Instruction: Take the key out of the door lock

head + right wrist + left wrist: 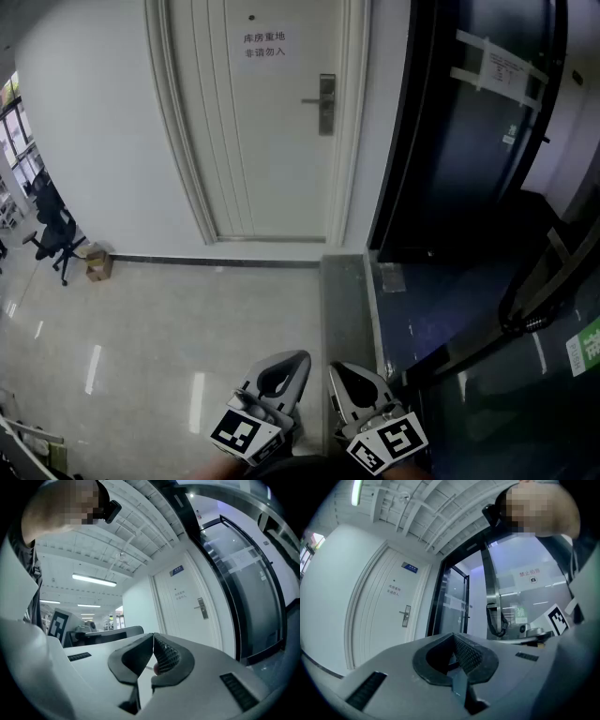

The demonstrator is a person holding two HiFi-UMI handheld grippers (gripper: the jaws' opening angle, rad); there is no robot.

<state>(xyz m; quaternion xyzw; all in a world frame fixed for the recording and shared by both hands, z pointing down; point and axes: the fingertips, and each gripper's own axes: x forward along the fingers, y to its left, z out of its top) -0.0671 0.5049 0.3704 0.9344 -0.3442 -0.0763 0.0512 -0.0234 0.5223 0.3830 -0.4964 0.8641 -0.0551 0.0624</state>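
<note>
Key too small to see; its lock sits at 12 o'clock, well apart from left gripper and right gripper at 6 o'clock, jaws pressed together, empty. Everything remains: approach, pinch, pull.

On the white door I read a paper notice with two Chinese lines, 库房重地 and 非请勿入. At the glass door a green sticker showed 推, and a red sign higher up seemed to say 禁止拍照. The blue plaque above the white door was too small for me to read.
</note>
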